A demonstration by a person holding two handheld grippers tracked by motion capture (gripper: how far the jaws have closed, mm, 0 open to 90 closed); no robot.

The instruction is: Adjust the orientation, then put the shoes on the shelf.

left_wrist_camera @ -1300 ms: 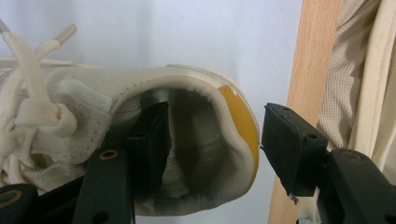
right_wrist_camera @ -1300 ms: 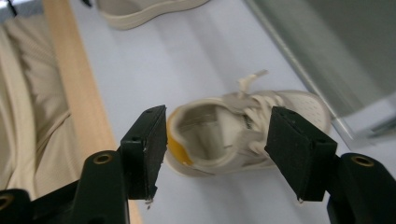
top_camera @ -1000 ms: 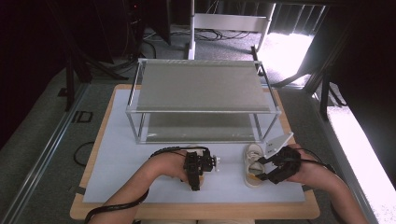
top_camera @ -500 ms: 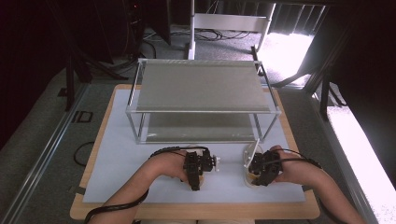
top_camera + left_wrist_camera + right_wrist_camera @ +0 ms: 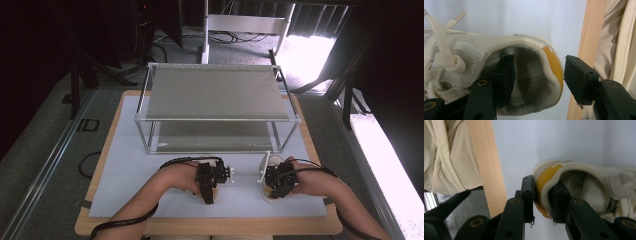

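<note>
Pinching the yellow heel tab [image 5: 546, 182] of one cream shoe [image 5: 584, 187], my right gripper [image 5: 543, 195] sits in front of the wire shelf [image 5: 217, 100]; my left gripper [image 5: 537, 75] stands wide around another shoe's heel [image 5: 549, 72].

probably a lab: dark curtained room, floor cables [image 5: 235, 36], camera stand [image 5: 205, 30]

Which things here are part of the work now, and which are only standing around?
In use:
left shoe, open left gripper straddling its heel
right shoe, right gripper clamped on its heel

Not touched:
two-level metal rack
white mat
wooden table
</note>
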